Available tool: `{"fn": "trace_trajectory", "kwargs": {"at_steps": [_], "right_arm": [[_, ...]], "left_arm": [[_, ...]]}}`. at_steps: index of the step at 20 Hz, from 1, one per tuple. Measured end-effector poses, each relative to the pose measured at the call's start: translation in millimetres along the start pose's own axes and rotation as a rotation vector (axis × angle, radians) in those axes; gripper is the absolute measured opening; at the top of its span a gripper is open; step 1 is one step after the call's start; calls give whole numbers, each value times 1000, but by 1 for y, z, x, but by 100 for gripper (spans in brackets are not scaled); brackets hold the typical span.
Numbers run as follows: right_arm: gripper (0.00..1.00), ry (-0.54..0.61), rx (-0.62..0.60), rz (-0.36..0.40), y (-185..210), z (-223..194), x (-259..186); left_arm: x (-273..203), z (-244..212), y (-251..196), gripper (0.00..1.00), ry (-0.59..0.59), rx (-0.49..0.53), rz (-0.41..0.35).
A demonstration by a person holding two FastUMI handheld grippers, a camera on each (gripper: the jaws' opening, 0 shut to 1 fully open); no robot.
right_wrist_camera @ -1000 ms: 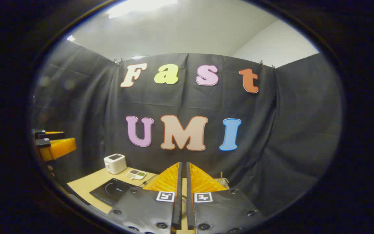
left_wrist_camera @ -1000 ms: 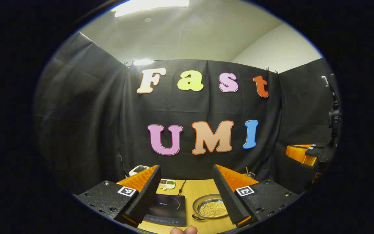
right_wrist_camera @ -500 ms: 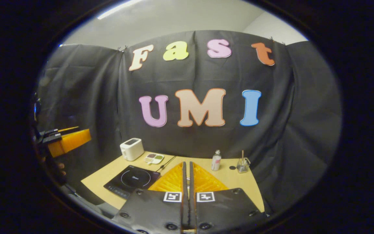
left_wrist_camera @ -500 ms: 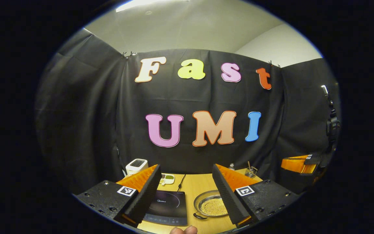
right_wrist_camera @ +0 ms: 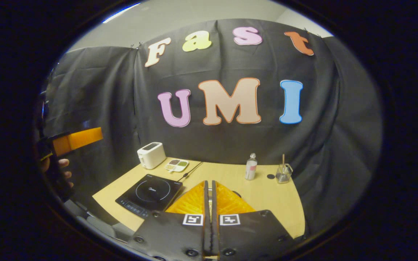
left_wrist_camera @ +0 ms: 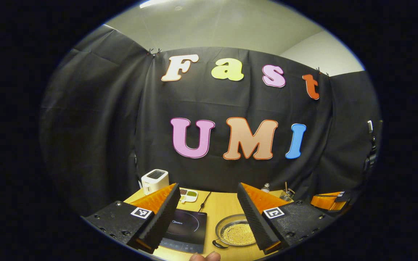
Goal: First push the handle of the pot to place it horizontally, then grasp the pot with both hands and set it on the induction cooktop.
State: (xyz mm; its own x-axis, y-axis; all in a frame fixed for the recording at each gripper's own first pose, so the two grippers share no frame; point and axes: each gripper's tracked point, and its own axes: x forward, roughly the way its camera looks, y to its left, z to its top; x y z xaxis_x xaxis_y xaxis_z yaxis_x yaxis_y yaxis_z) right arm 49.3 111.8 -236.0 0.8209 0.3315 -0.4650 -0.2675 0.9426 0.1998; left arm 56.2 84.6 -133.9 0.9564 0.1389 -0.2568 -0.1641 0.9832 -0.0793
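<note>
Pot (left_wrist_camera: 236, 233) sits beside the cooktop (left_wrist_camera: 185, 231) on the desk (right_wrist_camera: 263, 194); my left gripper (left_wrist_camera: 207, 212) gapes, my right gripper (right_wrist_camera: 209, 203) is closed, empty.

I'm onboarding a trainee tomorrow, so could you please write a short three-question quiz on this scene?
1. True or false: the pot sits on the cooktop.
2. Which hand-held gripper is open: A left, B right?
3. Fill in: at the table's back corner, beside the sectioned dish, stands a white ____.

Key:
1. False; it rests on the table beside the cooktop.
2. A; the right one's fingers are closed together.
3. toaster
</note>
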Motion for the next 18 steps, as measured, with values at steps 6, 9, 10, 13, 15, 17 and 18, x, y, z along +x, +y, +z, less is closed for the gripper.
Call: {"fn": "trace_trajectory", "kwargs": {"at_steps": [6,9,10,13,15,17,18], "right_arm": [[2,119,77,-64,21,-42,37],[2,167,98,-126,34,-70,55],[0,195,97,-145,39,-83,61],[0,258,136,-205,49,-113,72],[3,279,165,-236,58,-125,81],[3,314,194,-259,64,-140,87],[2,334,214,-264,69,-147,89]], "left_arm": [[47,-7,28,96,4,25,-70],[73,-19,34,96,22,37,-158],[81,-26,38,94,37,39,-177],[98,-41,47,96,67,20,-238],[109,-50,52,96,82,28,-276],[117,-58,54,96,99,34,-311],[120,-60,55,93,101,33,-326]]}}
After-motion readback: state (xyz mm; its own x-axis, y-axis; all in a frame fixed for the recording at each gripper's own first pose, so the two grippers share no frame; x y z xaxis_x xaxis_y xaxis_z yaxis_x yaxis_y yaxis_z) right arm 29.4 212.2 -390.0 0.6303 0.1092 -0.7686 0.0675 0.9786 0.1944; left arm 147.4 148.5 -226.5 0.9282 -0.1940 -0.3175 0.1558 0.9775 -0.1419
